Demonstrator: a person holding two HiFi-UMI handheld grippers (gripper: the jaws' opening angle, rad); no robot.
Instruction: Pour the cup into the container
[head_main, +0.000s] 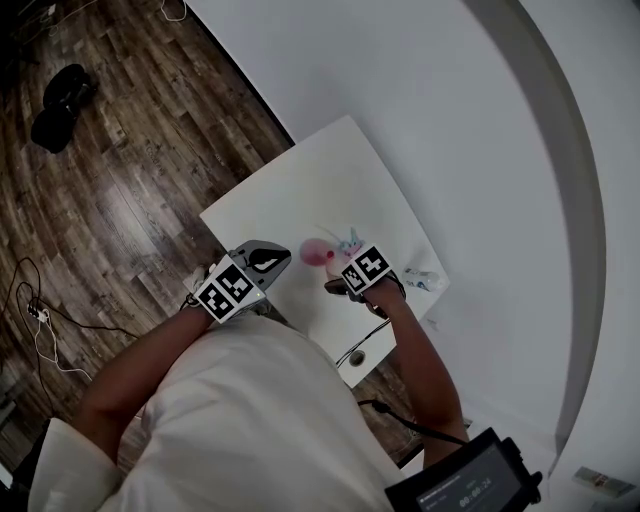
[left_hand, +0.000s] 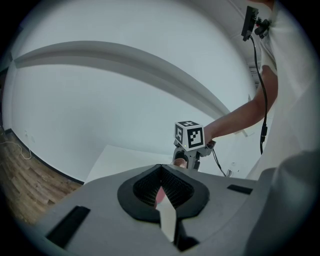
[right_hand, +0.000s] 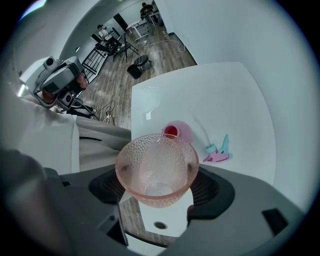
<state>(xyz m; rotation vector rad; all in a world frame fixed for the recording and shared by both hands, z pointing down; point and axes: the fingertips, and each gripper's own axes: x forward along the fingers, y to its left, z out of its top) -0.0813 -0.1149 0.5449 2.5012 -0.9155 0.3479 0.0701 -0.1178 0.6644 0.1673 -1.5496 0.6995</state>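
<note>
Right gripper (right_hand: 160, 186) clamped on dimpled pink cup (right_hand: 156, 165), frame centre; looks light, stiff, probably slick. Hold it mid-wall, below your rim line. Left gripper (left_hand: 161, 188) jaws together, empty.

We're pretty sure we're standing in some open-plan office or lab space, not anybody's home. We're looking down at wood-look flooring (head_main: 120, 180) with loose cables (head_main: 38, 318) trailing across it, and a plain white table (head_main: 300, 180) is sitting by a bare white wall (head_main: 450, 120). In the right gripper view, desks (right_hand: 137, 27) and black stands (right_hand: 102, 55) are filling the far end, and a person (right_hand: 103, 31) is hanging about there. Plus we're holding a left gripper (left_hand: 161, 170) and a right gripper (right_hand: 157, 180) that are carrying marker cubes, which is screaming test setup.
</note>
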